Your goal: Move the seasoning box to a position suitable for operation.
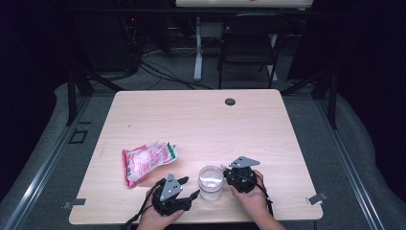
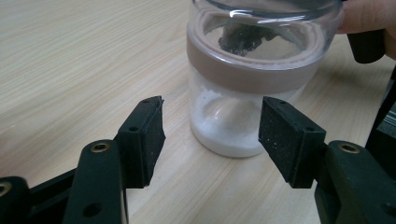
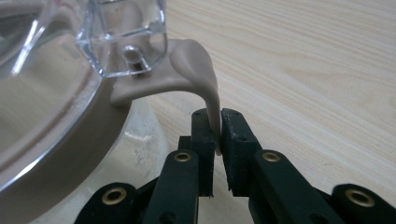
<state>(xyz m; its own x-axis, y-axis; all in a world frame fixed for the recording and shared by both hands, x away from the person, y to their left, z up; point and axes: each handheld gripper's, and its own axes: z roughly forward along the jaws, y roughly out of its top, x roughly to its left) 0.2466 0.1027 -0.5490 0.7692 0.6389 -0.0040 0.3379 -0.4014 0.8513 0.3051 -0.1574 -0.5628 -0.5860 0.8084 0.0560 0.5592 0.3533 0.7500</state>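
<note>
Jar: a clear jar stands upright on the desk near its front edge, between the two grippers; a layer of white powder lies at its bottom, seen in the left gripper view.
Lid: a clear lid with a tan sealing band sits on top of the jar; something dark shows through it, too blurred to tell what.
Tab: a soft tan tab curves off the lid's band beside a clear plastic clasp and hangs down on the jar's right side.
Right gripper: the right gripper is at the jar's right side, its jaws closed on the hanging end of the tab — the thin strip is pinched between the two pads.
Left gripper: the left gripper is just in front and left of the jar, jaws spread wide — the pads stand short of the glass and touch nothing.
Hands: a person's hands come in from the desk's front edge, one on each gripper; in the high view the left gripper and right gripper flank the jar.
Packet: a crumpled pink and white packet with a green patch lies flat on the desk, left of the jar and well apart from it.
Desk hole: a dark round grommet sits near the desk's far edge.
</note>
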